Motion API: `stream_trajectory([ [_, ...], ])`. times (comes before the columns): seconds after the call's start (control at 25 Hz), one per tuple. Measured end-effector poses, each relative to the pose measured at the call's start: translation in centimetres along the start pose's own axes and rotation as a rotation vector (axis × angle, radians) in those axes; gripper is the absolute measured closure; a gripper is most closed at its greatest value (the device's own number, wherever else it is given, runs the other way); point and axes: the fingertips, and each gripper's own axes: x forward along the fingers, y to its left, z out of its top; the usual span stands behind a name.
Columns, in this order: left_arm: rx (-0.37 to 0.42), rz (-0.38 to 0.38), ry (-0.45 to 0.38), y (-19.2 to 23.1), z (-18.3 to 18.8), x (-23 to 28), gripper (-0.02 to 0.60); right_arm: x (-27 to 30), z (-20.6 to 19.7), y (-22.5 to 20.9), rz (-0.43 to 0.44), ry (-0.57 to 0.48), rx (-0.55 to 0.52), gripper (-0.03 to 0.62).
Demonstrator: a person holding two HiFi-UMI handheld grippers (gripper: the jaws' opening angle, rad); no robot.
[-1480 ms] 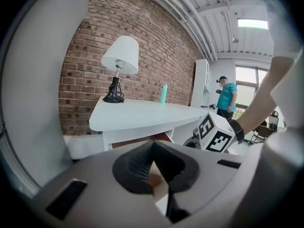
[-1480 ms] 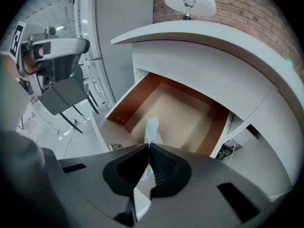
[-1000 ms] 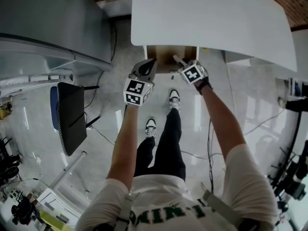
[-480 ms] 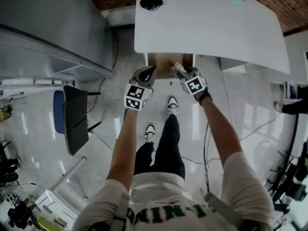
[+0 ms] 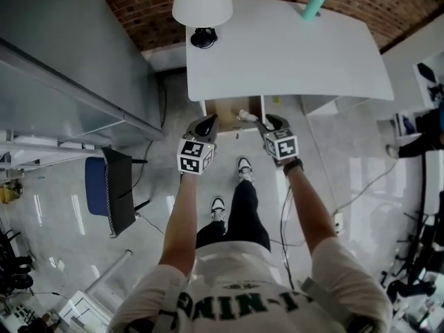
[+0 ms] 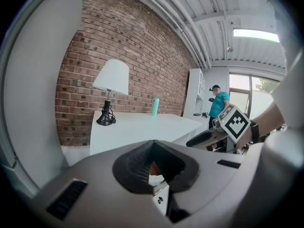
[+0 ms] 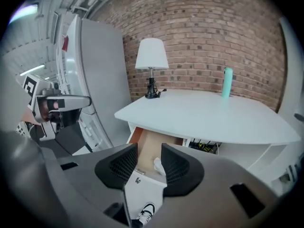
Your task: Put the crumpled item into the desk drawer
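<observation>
Under the white desk (image 5: 277, 47) the wooden drawer (image 5: 230, 107) stands pulled out. A white crumpled item (image 5: 244, 115) lies inside it, seen again as the crumpled item (image 7: 157, 166) in the drawer (image 7: 135, 136) below my right gripper. My right gripper (image 5: 262, 124) hangs over the drawer's front right corner. The right gripper (image 7: 149, 149) is open: its jaws have just been opening, and nothing is between them. My left gripper (image 5: 206, 123) hovers at the drawer's front left, and the left gripper (image 6: 153, 144) has its pad tips together, holding nothing.
A white lamp (image 5: 202, 2) and a teal bottle (image 5: 313, 4) stand on the desk's far side by the brick wall. A black and blue chair (image 5: 111, 189) and a grey cabinet (image 5: 62, 61) are to the left. My feet (image 5: 244, 165) are before the drawer. A person in teal (image 6: 219, 103) stands far off.
Both grippers have lifted up and back from the drawer. The right jaws have opened and let go of the crumpled item, which now lies in the drawer. More of the desk shows.
</observation>
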Motion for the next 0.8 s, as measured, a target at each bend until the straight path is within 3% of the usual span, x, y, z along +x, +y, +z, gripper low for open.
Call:
stream_trajectory([
  [0.32, 0.028, 0.021, -0.015, -2.1, 5.2, -3.7, 0.583, -8.1, 6.2, 1.7, -0.081, -0.199, 0.035, 0.478],
  [0.8, 0.127, 0.072, -0.129, -4.0, 13.6, -9.9, 0.583, -18.6, 12.3, 4.0, -0.197, -0.442, 0.106, 0.528],
])
